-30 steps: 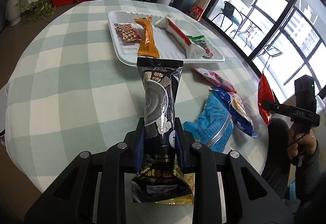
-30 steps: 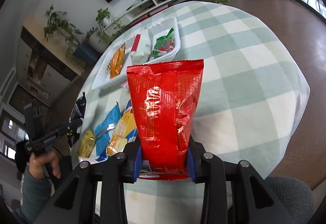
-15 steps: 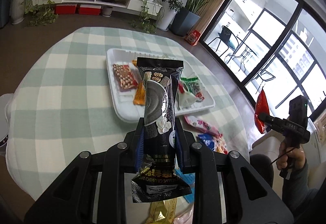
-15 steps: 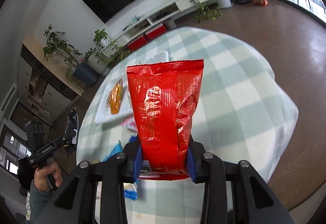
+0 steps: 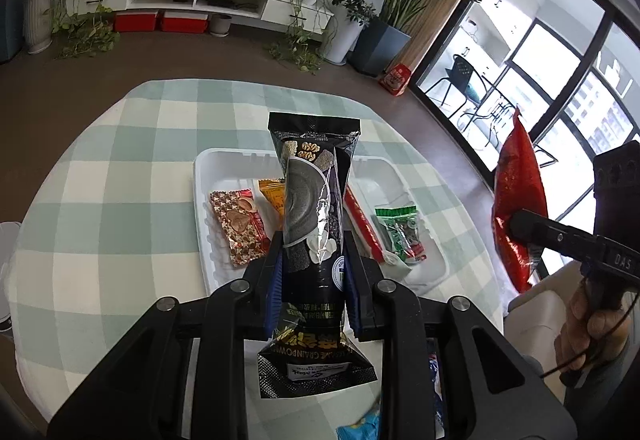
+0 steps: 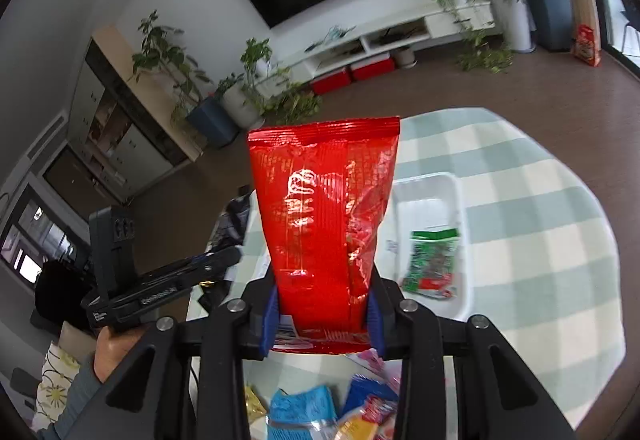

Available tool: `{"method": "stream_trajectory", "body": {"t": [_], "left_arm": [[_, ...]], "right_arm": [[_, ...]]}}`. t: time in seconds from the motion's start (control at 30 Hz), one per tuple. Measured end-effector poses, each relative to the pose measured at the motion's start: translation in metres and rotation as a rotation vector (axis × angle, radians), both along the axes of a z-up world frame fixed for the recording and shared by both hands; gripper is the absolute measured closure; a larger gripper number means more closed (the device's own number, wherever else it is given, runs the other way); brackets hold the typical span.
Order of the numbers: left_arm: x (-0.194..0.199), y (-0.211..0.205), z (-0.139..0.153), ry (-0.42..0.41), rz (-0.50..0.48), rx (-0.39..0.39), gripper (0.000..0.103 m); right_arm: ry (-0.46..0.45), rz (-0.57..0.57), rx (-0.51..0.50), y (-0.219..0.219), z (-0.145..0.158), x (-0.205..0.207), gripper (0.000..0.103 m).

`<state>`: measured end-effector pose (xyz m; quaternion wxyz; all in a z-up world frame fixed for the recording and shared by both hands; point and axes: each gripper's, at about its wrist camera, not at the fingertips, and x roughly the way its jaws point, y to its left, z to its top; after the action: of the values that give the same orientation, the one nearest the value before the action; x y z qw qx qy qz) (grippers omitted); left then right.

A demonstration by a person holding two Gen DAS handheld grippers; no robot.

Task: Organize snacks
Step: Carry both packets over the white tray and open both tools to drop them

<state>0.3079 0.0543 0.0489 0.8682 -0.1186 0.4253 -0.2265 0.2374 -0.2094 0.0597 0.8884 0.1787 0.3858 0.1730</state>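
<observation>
Fingers (image 5: 276, 276) of the left gripper (image 5: 312, 280) pinch a black grain-powder packet (image 5: 312, 207) across its lower part; the packet stands up between the blue pads, its sealed top beyond the fingertips and its bottom end hanging back behind them. Below and ahead of these fingers lies the white tray (image 5: 202, 207) on the checked worktop (image 5: 120, 179). In the tray, left of the fingers, sit a red heart-print pack (image 5: 238, 226) and an orange pack (image 5: 272, 197); to the right lie a red-and-white stick pack (image 5: 362, 228) and a green pack (image 5: 400, 234).

Right gripper (image 6: 322, 314) fingers (image 6: 270, 314) clamp a red foil bag (image 6: 324, 224) near its bottom edge, the bag rising upright past the fingertips and hiding much of the tray (image 6: 426, 187) behind it. The green pack (image 6: 432, 260) shows just right of these fingers, inside the tray's right compartment. Under and behind the fingers, loose on the worktop (image 6: 540, 240), are blue packs (image 6: 302, 410) and other small wrappers.

Each camera catches the other gripper off to its side, held in a person's hand (image 5: 588, 332), clear of the worktop.
</observation>
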Motion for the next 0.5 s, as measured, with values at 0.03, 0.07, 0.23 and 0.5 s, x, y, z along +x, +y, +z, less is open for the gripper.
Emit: {"method": "stream_trajectory", "body": {"t": [0.03, 0.07, 0.23, 0.5], "left_arm": [[0.006, -0.002, -0.005, 0.009, 0.007, 0.001, 0.08], [0.01, -0.005, -0.009, 0.015, 0.013, 0.007, 0.079], [0.029, -0.014, -0.038, 0.055, 0.035, 0.025, 0.079], [0.046, -0.019, -0.071, 0.082, 0.045, 0.052, 0.079]], "right_arm": [[0.016, 0.008, 0.001, 0.007, -0.006, 0.009, 0.065], [0.035, 0.016, -0.007, 0.014, -0.012, 0.019, 0.065], [0.121, 0.042, -0.077, 0.043, -0.041, 0.057, 0.065], [0.209, 0.033, -0.138, 0.052, -0.082, 0.088, 0.065]]}}
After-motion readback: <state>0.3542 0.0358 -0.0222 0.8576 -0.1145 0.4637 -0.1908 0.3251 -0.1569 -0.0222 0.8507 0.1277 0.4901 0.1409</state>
